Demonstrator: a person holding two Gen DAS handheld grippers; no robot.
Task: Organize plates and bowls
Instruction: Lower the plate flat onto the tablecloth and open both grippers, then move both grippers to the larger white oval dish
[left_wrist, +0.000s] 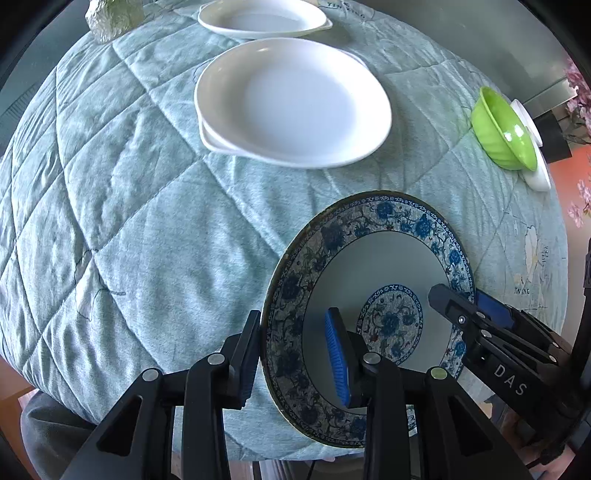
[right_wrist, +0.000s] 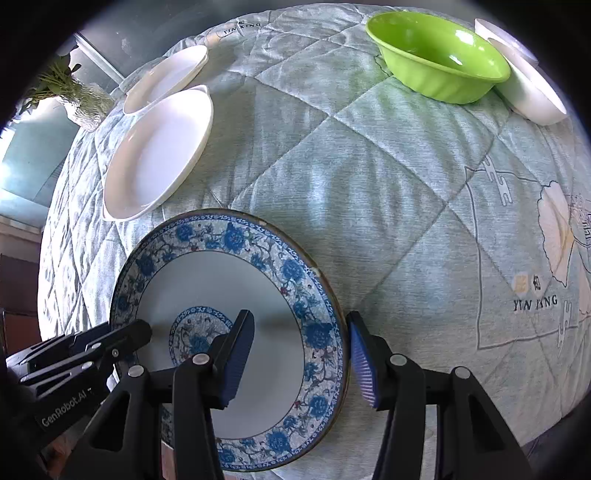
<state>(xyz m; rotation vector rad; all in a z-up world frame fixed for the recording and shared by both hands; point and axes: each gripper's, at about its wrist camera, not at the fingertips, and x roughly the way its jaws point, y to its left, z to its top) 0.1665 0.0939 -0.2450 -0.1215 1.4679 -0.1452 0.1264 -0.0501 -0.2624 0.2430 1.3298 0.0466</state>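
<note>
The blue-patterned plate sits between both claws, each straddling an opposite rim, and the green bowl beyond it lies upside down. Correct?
Not quite. The green bowl stands upright, its opening facing up, as the right wrist view shows. The blue-patterned plate does sit between the left claw and right claw.

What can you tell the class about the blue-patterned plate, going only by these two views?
The blue-patterned plate is round, looks like glazed ceramic, with a broad blue floral rim, a plain pale well and a small blue medallion at its centre. Its thin edge looks dark and slightly chipped. It sits near the close edge of the quilted cloth. The left tongs straddle one side of its rim and the right tongs the opposite side; whether they pinch it is unclear.
</note>
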